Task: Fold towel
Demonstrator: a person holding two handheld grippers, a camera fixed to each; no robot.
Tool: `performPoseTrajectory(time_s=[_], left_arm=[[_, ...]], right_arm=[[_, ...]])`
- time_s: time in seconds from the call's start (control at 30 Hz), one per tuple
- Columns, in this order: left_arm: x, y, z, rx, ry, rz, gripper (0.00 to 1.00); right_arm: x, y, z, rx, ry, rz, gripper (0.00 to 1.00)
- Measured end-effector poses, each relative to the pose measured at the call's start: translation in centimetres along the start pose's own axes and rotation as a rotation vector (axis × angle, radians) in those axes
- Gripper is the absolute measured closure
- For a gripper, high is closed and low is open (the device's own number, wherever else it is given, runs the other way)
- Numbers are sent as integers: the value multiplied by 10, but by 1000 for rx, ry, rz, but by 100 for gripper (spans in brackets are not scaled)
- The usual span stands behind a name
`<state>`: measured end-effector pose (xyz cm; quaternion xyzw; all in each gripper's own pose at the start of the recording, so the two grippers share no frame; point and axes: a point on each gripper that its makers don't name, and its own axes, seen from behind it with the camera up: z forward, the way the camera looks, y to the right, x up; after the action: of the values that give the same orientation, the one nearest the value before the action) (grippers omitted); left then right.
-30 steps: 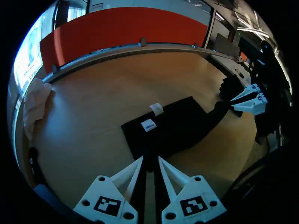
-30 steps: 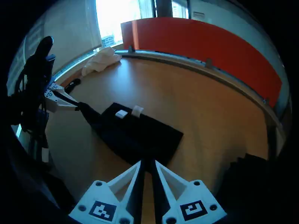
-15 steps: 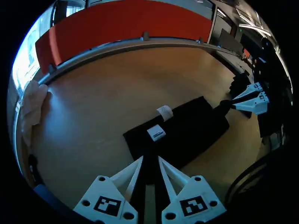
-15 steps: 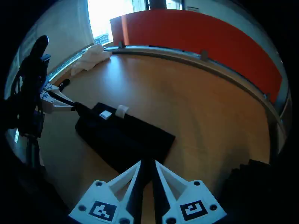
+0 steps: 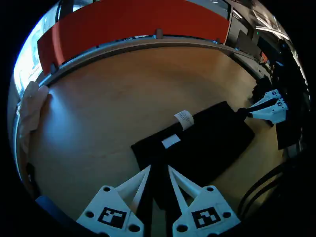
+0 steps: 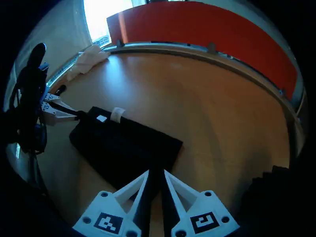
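A black towel (image 5: 201, 142) lies folded on the wooden table (image 5: 118, 91), with two white labels (image 5: 184, 119) at its far edge. In the left gripper view my left gripper (image 5: 158, 170) is shut on the towel's near corner. The right gripper (image 5: 248, 112) pinches the corner at the far right. In the right gripper view the towel (image 6: 118, 144) stretches to the left, and my right gripper (image 6: 156, 173) is shut on its near corner. There the left gripper (image 6: 76, 115), held by a dark-gloved hand, grips the far left corner beside the labels (image 6: 117, 113).
A pale crumpled cloth (image 5: 29, 106) (image 6: 89, 57) lies at the table's far corner by the window. An orange partition (image 5: 130, 19) (image 6: 221, 31) runs behind the table's raised back edge. A dark ridged thing (image 6: 272, 181) sits at the lower right.
Both grippers have moved with their towel corners. The stretched, sagging corner toward the other gripper has flattened, and the towel now lies as a squarer rectangle on the table.
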<state>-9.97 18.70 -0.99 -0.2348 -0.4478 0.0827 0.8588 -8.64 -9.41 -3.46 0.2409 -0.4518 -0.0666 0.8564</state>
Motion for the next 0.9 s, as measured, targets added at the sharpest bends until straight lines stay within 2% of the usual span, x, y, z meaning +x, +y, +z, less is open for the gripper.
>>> performPoseTrajectory(time_s=[0.23, 0.47, 0.57, 0.67, 0.77, 0.87, 0.9], left_arm=[[3, -10, 11, 21, 12, -23, 75], [8, -23, 18, 67, 20, -11, 51], [9, -27, 20, 82, 20, -11, 41], [11, -29, 21, 87, 20, -18, 25], [10, -29, 21, 82, 17, -32, 14], [10, -30, 19, 80, 17, -45, 9], [9, -32, 19, 81, 18, -49, 9]], right_arm=[[4, 7, 15, -24, 13, 26, 85], [9, 15, 25, -65, 31, 35, 78], [10, 18, 26, -80, 32, 25, 70], [11, 21, 27, -95, 37, 13, 64], [13, 26, 27, -113, 44, 11, 52], [16, 33, 26, -135, 55, 13, 34], [18, 35, 26, -143, 61, 14, 32]])
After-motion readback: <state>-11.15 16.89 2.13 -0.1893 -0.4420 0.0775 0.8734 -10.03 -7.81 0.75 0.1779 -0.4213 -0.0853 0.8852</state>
